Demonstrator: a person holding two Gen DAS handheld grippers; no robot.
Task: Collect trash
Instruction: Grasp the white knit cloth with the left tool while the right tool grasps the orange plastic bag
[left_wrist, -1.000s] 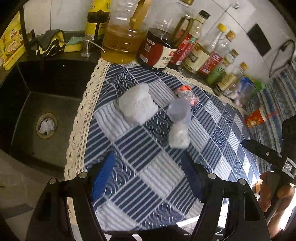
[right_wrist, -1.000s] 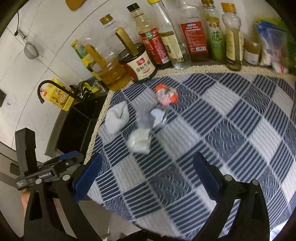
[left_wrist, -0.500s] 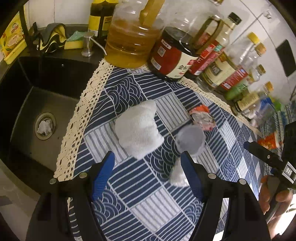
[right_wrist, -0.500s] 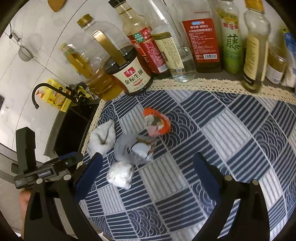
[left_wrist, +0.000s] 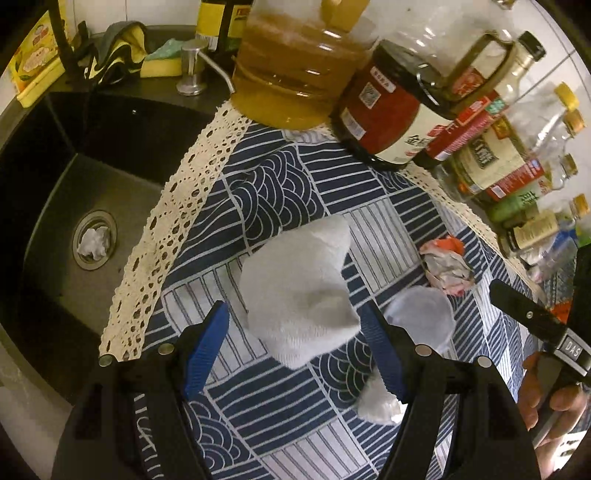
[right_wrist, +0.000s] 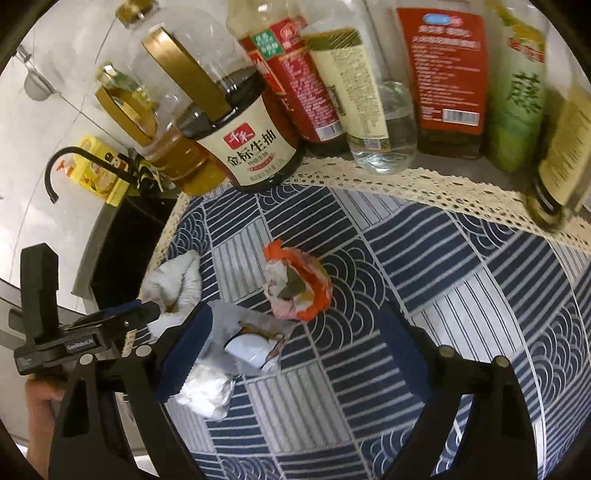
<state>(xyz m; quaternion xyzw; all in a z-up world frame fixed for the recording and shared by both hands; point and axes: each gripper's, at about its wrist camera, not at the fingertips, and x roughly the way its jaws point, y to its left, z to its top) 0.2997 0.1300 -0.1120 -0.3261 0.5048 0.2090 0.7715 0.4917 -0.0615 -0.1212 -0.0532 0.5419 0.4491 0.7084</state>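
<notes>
approach step: left gripper (left_wrist: 295, 347) jaws spread around white wad (left_wrist: 299, 291), right gripper (right_wrist: 295, 350) jaws just narrowing, empty, near crumpled wrapper (right_wrist: 295, 284); next, lower and pinch.

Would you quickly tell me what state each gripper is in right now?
Left gripper: open, around the white wad, not gripping.
Right gripper: open, jaws just closing, nothing held; red wrapper lies ahead.

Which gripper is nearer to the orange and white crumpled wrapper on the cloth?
The right gripper. The orange and white crumpled wrapper lies just ahead of its open fingers. The left gripper frames the white wad; from it the wrapper lies off to the right.
</notes>
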